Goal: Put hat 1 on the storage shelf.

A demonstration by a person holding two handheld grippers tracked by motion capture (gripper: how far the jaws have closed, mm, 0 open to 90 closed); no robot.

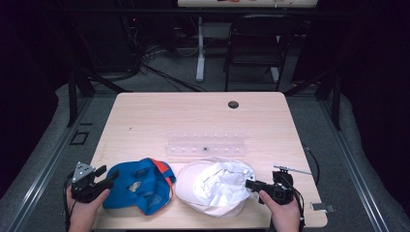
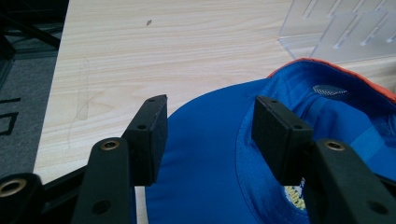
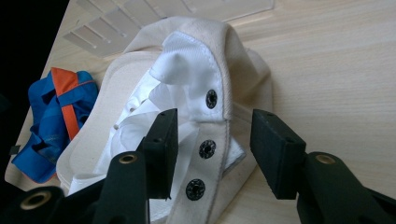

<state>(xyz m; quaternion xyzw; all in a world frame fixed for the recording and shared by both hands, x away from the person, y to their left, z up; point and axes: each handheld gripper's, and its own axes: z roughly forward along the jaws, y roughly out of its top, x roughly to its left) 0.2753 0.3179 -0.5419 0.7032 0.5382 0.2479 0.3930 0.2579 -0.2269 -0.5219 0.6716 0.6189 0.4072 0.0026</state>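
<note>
Caps, one blue and one white, lie side by side at the near edge of my desk, a claw at each.

Blue cap (image 1: 138,184) with orange trim lies at the near left of the desk (image 1: 193,116), upturned so its inside shows; my left claw (image 1: 110,177) sits at its left edge, jaws apart, the blue brim lying between and beneath them in the left gripper view, and I cannot tell whether either jaw touches it; white cap (image 1: 215,186) lies just right of the blue one, also upturned, its snap strap (image 3: 205,149) showing three dark snaps; my right claw (image 1: 251,184) stands with jaws apart, straddling that strap; a clear plastic rack (image 1: 205,145) lies flat on the desk just beyond both caps.
</note>
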